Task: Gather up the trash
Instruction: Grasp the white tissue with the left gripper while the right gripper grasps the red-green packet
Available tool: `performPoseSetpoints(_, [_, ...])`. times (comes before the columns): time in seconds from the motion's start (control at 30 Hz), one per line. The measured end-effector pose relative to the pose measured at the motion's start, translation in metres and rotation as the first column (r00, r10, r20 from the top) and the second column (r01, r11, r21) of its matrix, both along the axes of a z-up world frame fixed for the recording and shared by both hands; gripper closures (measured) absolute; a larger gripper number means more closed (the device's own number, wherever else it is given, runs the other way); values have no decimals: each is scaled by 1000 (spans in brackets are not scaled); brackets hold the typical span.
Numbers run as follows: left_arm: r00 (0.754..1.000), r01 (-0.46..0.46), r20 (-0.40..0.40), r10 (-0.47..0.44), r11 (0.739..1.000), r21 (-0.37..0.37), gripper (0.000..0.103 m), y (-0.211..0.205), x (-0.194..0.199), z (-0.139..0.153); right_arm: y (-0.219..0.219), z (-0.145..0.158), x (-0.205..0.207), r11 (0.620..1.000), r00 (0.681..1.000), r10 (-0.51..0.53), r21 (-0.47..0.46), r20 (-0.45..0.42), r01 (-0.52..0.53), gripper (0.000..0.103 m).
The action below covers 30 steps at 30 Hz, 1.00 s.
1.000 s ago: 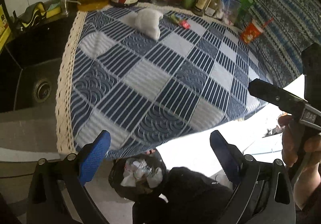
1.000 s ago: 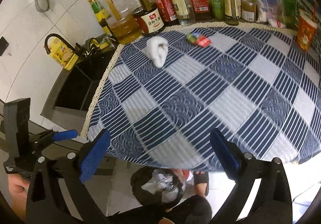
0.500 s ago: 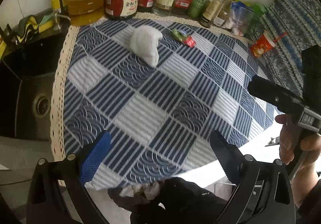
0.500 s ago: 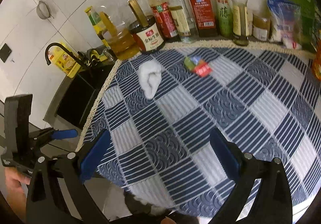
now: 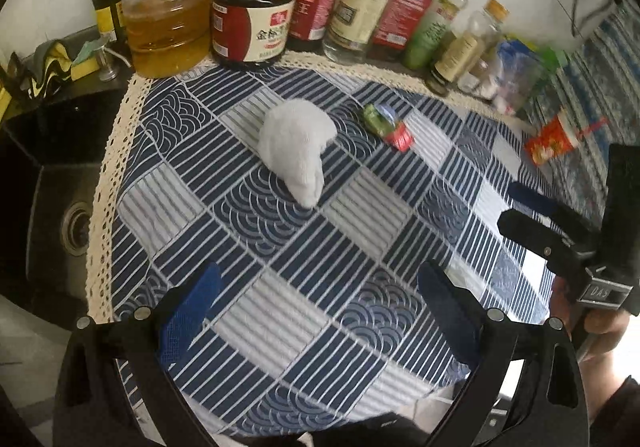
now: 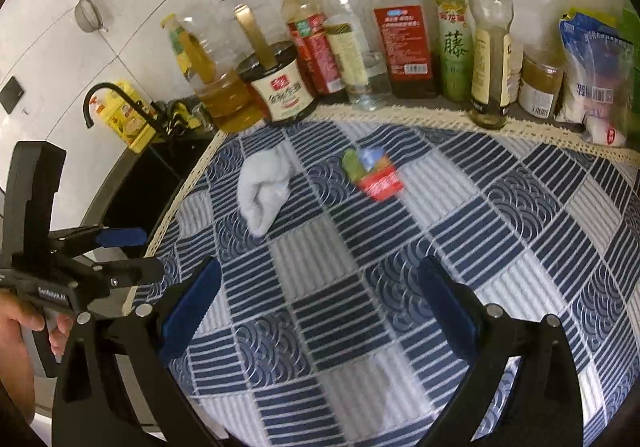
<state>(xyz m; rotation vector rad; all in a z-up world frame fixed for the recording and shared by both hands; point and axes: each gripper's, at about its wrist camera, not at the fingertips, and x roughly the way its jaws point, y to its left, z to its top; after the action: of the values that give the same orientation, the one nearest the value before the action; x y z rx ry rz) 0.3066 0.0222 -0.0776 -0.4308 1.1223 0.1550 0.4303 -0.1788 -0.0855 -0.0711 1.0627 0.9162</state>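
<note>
both spread, empty tools, left tool (image 5: 316,303) and right tool (image 6: 318,303), moved over one tissue wad (image 5: 298,149) and one wrapper (image 6: 374,175).

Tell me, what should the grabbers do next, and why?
Probably the left gripper should reach forward over the checked cloth toward the white wad. Both it and the right gripper are open and hold nothing, and the wad lies loose almost straight ahead of the left one. The green and red wrapper beside it sits nearer the right gripper's path.
</note>
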Motion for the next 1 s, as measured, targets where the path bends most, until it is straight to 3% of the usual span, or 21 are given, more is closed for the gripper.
performPoseSetpoints(0.63, [998, -43, -47, 45, 998, 53, 7, 16, 71, -37, 18, -34, 75, 997, 997, 82, 3, -2, -82, 21])
performPoseSetpoints(0.87, [996, 19, -87, -9, 994, 110, 8, 18, 98, -56, 36, -55, 85, 993, 994, 113, -40, 4, -113, 21])
performPoseSetpoints(1.0, [995, 15, -96, -5, 995, 101, 14, 23, 106, -64, 49, -66, 91, 988, 990, 141, -66, -2, -141, 28])
